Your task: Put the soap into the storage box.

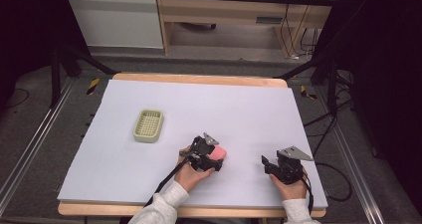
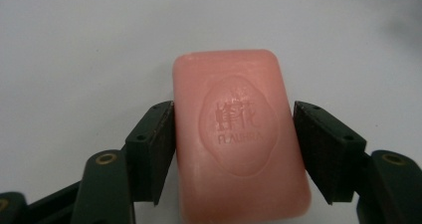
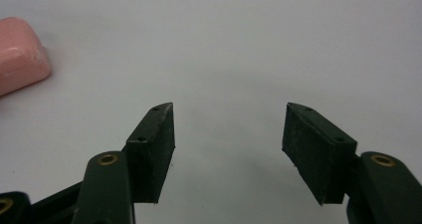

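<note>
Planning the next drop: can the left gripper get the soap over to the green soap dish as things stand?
Probably yes: left gripper straddles the pink soap bar, and bare table separates it from the green soap dish.

Lying flat on the white table surface [image 1: 239, 109], lower centre of the high view: pink rounded-rectangular soap bar [image 2: 239, 134], stamped with an oval emblem and lettering, facing up. Sitting empty at centre-left, well apart from the soap: pale green slotted soap dish [image 1: 148, 125].
</note>
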